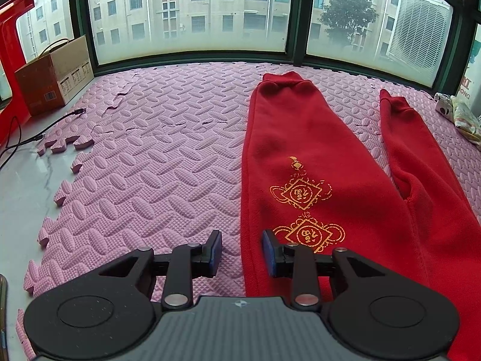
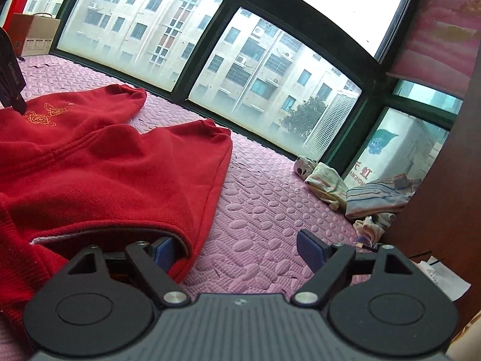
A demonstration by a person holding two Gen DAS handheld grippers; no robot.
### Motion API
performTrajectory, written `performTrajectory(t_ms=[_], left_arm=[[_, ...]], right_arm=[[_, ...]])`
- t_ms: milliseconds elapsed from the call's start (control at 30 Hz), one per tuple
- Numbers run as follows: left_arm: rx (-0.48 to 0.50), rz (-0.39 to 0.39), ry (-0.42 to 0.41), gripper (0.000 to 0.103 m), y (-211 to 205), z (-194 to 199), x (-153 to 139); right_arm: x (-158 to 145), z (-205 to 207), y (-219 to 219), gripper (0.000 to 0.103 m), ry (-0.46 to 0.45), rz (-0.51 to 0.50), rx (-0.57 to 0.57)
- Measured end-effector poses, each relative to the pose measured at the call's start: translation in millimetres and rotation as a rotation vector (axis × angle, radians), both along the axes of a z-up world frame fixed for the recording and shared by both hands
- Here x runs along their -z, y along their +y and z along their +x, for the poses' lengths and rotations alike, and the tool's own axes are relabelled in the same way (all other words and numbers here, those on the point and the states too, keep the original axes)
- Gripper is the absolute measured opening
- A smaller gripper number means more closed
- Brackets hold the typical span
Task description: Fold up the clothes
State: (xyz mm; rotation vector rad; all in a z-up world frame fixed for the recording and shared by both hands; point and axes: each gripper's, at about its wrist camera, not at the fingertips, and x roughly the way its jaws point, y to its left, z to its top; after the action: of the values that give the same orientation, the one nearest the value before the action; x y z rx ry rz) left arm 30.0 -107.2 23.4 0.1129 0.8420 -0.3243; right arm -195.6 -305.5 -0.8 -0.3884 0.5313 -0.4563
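Observation:
Red trousers (image 1: pixel 303 156) with gold emblems lie flat on the pink foam mat (image 1: pixel 150 165), their cuffs toward the window. My left gripper (image 1: pixel 242 252) hangs over the left leg's outer edge. Its blue pads stand a little apart, the fabric edge runs below the gap, and nothing is pinched. In the right wrist view the trousers (image 2: pixel 105 165) fill the left side. My right gripper (image 2: pixel 237 251) is wide open. Its left fingertip (image 2: pixel 163 251) is tucked into the near fabric opening, and the right one is over bare mat (image 2: pixel 264 210). The left gripper (image 2: pixel 19 106) shows at the far left, by the emblems.
A cardboard box (image 1: pixel 54 72) and a black cable (image 1: pixel 45 129) sit at the mat's left, beside bare marble (image 1: pixel 24 186). Folded pale clothes (image 2: pixel 327 186) and a striped pile (image 2: pixel 375 195) lie at the right by brown furniture (image 2: pixel 445 195). Dark window frames (image 1: pixel 195 55) bound the far side.

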Motion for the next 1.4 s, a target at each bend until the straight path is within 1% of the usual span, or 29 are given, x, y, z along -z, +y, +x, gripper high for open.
performTrajectory(t_ms=[233, 300, 367, 400, 433, 467, 600, 633, 667, 767, 867, 933, 1100, 1400], left_arm=[[0.002, -0.004, 0.0, 0.034, 1, 0, 0], [0.002, -0.006, 0.001, 0.033, 1, 0, 0], [0.002, -0.01, 0.002, 0.034, 1, 1, 0], [0.001, -0.012, 0.003, 0.034, 2, 1, 0], [0.002, -0.014, 0.003, 0.034, 2, 1, 0], [0.002, -0.015, 0.003, 0.034, 2, 1, 1], [0.001, -0.017, 0.002, 0.034, 2, 1, 1], [0.001, -0.018, 0.003, 0.034, 2, 1, 1], [0.001, -0.018, 0.003, 0.034, 2, 1, 1], [0.0, -0.02, 0.003, 0.034, 2, 1, 1], [-0.001, -0.022, 0.005, 0.034, 3, 1, 2], [-0.002, -0.024, 0.006, 0.034, 3, 1, 2], [-0.003, -0.027, 0.01, 0.034, 4, 2, 2], [-0.005, -0.03, 0.012, 0.035, 4, 2, 2]], right_arm=[[-19, -17, -20, 0.085, 0.064, 0.125, -0.136], [-25, -20, -25, 0.083, 0.1, 0.162, -0.181], [-37, -25, -32, 0.077, 0.136, 0.233, -0.245], [-43, -25, -35, 0.076, 0.145, 0.264, -0.265], [-49, -24, -37, 0.074, 0.147, 0.287, -0.268], [-54, -23, -40, 0.068, 0.149, 0.309, -0.271], [-67, 2, -58, 0.059, 0.134, 0.399, -0.248], [-67, 10, -64, 0.058, 0.135, 0.418, -0.241], [-65, 18, -68, 0.054, 0.139, 0.435, -0.232], [-60, 45, -84, 0.045, 0.152, 0.487, -0.203], [-52, 70, -99, 0.039, 0.158, 0.53, -0.168], [-46, 87, -106, 0.039, 0.17, 0.55, -0.153], [-37, 111, -107, 0.037, 0.2, 0.553, -0.155], [-24, 135, -106, 0.032, 0.213, 0.574, -0.133]])
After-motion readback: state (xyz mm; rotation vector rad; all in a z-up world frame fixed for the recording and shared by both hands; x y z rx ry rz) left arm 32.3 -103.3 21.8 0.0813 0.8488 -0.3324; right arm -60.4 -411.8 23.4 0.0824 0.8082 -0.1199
